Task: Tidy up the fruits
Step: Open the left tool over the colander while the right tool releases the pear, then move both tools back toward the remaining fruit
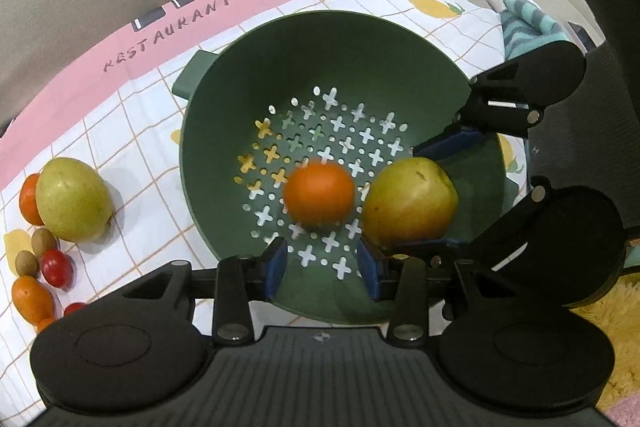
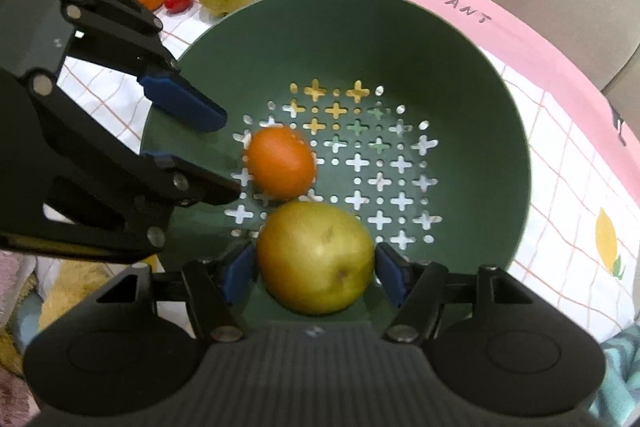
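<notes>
**Ana:** Several fruits are not yet sorted. At the far left of the cloth [image 1: 120,127] lie a second pear [image 1: 74,199], two cherry tomatoes [image 1: 56,267], some small brown ones and a few little orange ones, all well apart from the bowl [image 1: 360,47].

**Ben:** Waiting their turn, I'd say. And the left claw [image 1: 323,267]?

**Ana:** It hangs over the near rim, pointing steeply down, jaws partly apart with nothing between them. Just ahead of it the orange [image 1: 319,193] sits on the pierced floor of the bowl. It looks smeared, so I judge it is rolling loose rather than resting.

**Ben:** That fits an empty claw. And to the right of the orange?

**Ana:** The pear [image 2: 316,259], almost touching the orange, low against the bowl's wall. The right claw [image 2: 314,273] reaches in from above, about half open because the pear is broad, with a blue pad against each flank. So the pear is gripped, though it looks already down inside.

**Ben:** Why hold on?

**Ana:** Probably so it settles instead of knocking the orange. The bowl's slope would send both to the middle anyway.

**Ben:** So two are in and the heap is left.
</notes>
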Motion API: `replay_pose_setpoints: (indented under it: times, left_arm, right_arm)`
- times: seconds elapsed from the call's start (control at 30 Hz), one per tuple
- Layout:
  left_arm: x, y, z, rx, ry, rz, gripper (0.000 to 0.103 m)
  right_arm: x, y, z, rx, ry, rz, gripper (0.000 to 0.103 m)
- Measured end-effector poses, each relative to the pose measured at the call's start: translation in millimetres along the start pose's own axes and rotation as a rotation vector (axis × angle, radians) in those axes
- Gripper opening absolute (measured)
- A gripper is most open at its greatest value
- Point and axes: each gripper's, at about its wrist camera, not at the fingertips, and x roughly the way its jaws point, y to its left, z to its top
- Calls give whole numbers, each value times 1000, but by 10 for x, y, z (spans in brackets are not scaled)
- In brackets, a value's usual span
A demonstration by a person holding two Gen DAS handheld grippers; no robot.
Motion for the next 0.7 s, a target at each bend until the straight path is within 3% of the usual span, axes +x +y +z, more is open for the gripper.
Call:
replay_pose_setpoints:
  times: [0.17, 0.37, 0.7]
  left_arm:
    - [-78, -74, -20, 13, -7, 20, 49]
    - [-304, -119, -80, 24, -53, 37, 52]
    - [-735, -83, -292, -32, -159, 57, 53]
  right_arm:
    - [-90, 27, -21, -14, -23, -19, 66]
    - [-304, 115, -68, -50, -83, -60, 83]
    - [-660, 259, -166, 15, -224, -113, 95]
